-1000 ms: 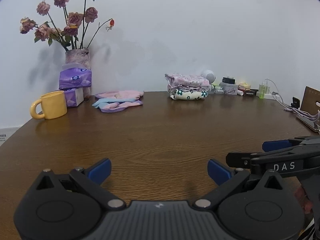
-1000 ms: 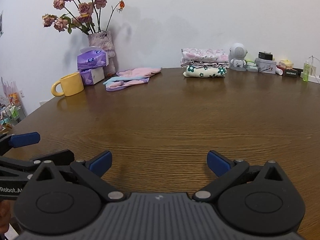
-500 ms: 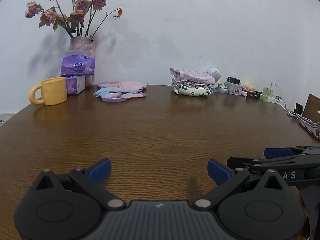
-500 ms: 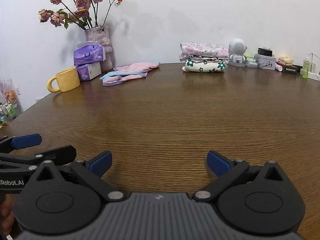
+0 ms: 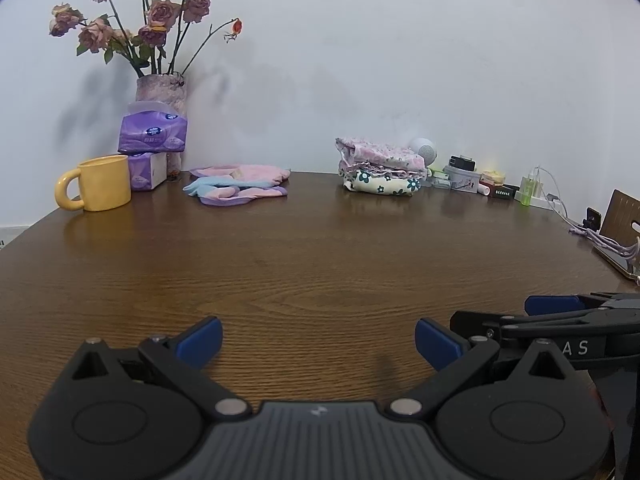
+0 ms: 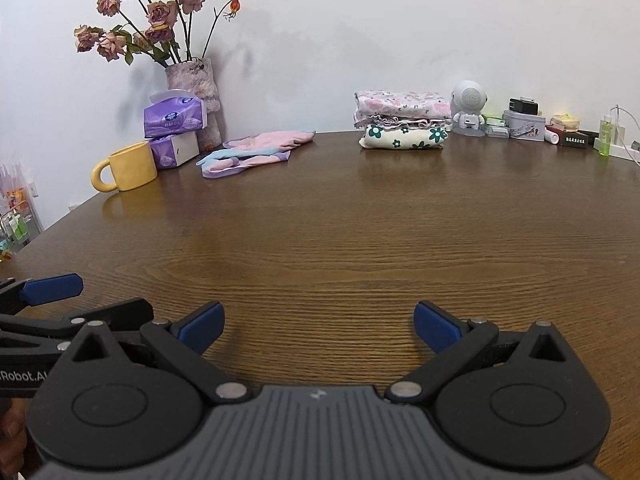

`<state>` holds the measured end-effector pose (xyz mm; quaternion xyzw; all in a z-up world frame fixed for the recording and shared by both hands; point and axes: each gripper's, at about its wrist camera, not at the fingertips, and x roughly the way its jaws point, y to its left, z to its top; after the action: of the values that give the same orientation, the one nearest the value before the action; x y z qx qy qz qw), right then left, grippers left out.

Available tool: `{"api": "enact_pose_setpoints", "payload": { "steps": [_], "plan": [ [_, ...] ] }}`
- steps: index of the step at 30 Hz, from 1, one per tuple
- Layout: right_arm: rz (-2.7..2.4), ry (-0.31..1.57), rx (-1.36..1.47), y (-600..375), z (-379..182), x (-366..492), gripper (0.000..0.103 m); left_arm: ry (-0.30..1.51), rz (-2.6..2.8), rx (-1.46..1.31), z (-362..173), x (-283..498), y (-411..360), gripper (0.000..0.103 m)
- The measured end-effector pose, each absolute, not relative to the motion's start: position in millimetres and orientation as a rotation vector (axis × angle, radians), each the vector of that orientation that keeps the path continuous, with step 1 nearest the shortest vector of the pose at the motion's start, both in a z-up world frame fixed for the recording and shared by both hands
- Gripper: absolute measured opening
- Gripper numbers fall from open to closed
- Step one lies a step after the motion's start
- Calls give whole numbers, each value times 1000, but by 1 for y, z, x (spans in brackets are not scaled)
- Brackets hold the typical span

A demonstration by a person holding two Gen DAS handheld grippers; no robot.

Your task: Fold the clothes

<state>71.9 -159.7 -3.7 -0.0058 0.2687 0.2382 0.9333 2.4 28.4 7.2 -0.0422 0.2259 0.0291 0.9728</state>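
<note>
Right now my left gripper [image 5: 318,340] and right gripper [image 6: 318,326] hover spread wide and empty above the table [image 6: 360,240]. Unfolded pastel clothes [image 6: 256,148] lie far off beside the yellow mug [image 6: 128,166]; a careless reach could topple it.

White speaker [image 5: 425,149] mostly hidden behind folded clothes stack [image 5: 380,171]; box labels unreadable

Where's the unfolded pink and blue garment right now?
The pink and blue garment lies flat at the table's far left in both wrist views, between the yellow mug and the folded stack, in front of the tissue packs.
</note>
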Motion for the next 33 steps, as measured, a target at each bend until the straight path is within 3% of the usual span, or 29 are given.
{"api": "enact_pose_setpoints", "payload": {
  "steps": [33],
  "plan": [
    [488, 558, -11, -161, -3, 73, 103, 460, 67, -92, 6, 1, 28, 103]
  ]
}}
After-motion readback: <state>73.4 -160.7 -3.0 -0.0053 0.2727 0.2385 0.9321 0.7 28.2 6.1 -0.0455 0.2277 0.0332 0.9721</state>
